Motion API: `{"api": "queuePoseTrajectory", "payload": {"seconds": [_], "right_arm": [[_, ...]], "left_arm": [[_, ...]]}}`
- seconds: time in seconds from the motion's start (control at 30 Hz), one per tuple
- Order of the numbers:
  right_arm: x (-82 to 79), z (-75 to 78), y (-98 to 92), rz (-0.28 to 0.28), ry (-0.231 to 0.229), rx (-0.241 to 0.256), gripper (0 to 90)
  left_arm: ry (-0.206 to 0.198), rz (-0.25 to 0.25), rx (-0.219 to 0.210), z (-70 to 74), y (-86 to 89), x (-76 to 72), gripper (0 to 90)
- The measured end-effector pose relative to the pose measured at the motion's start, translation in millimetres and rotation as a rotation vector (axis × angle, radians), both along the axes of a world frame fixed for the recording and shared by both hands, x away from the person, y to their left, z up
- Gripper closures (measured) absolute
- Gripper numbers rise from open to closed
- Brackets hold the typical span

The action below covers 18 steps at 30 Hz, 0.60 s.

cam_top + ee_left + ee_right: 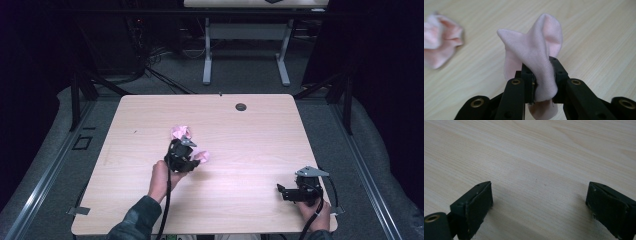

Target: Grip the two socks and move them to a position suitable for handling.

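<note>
Resting near the table's (250, 145) near right corner, the right gripper (283, 191) is held with its jaws wide apart and empty, so no support is offered if the pinch fails. Farther in, a pink sock (539, 52) is clamped by a small bunched fold in the left gripper (541, 82) at mid-table; it could be dropped if lifted quickly, and the second pink sock (181, 132) just beyond could be snagged.

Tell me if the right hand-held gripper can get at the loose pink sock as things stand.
Probably yes. The right hand-held gripper is open and empty near the table edge. Bare wood lies between it and the loose sock, though the left hand-held gripper, shut on the other sock, sits close beside it.
</note>
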State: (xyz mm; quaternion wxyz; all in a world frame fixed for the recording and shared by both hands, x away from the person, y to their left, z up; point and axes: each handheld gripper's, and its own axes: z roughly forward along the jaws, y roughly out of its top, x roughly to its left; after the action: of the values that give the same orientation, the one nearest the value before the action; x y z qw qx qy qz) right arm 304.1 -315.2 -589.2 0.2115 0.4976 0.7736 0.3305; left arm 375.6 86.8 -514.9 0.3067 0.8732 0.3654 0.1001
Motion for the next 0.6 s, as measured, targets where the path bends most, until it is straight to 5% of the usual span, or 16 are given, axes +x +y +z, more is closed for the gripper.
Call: {"api": "queuePoseTrajectory", "payload": {"seconds": [0.2, 0.43, 0.53, 0.6], "right_arm": [[0.0, 0.0, 0.0, -0.002, -0.001, 0.001, 6.7], [-0.1, -0.1, 0.0, -0.004, -0.002, 0.002, 6.9], [-0.1, -0.2, 0.1, -0.005, -0.003, 0.004, 7.0], [-0.1, -0.4, 0.2, -0.006, -0.005, 0.006, 7.0]], "left_arm": [[0.046, -0.076, 0.015, -23.2, -31.9, -8.3, 76.9], [0.064, -0.079, 0.027, -42.0, -50.6, -2.3, 76.3], [0.070, -0.077, 0.023, -45.0, -50.8, 0.4, 70.1], [0.055, -0.061, 0.026, -45.1, -50.1, 1.8, 54.9]]}}
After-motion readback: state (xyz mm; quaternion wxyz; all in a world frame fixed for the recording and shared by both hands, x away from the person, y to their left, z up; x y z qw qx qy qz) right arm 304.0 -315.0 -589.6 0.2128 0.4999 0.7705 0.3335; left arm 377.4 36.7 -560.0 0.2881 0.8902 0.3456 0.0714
